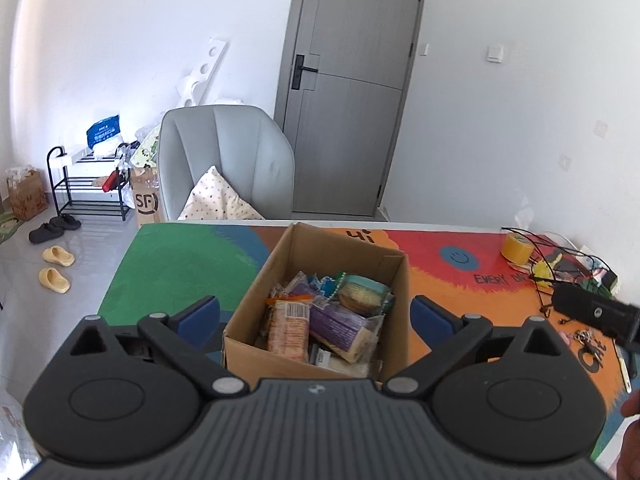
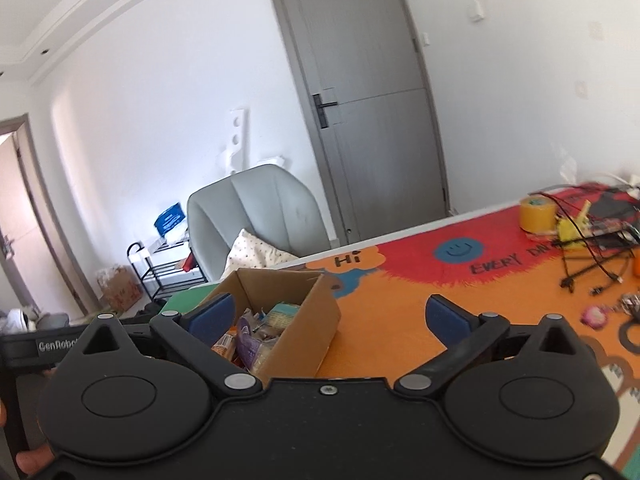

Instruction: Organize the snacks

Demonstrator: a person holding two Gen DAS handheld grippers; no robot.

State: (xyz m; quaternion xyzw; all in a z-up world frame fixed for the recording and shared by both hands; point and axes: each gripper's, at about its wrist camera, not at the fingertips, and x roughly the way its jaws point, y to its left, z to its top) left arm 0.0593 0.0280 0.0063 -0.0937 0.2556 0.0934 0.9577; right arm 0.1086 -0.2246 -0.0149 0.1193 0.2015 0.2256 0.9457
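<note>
White walls and a grey door stand behind the colourful counter (image 1: 180, 264), where the cardboard box (image 1: 336, 256) already holds the snacks (image 1: 320, 316). Both the left claw (image 1: 316, 312) and right claw (image 2: 332, 316) are wide open and empty, so the task seems nearly done.

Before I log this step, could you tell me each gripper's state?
Left gripper: open, holding nothing, box beyond it.
Right gripper: open, holding nothing.

Lower snacks (image 1: 320, 356) hidden in box (image 1: 248, 292), cables (image 2: 588, 264) blurred, tape (image 2: 538, 213) blurred
</note>
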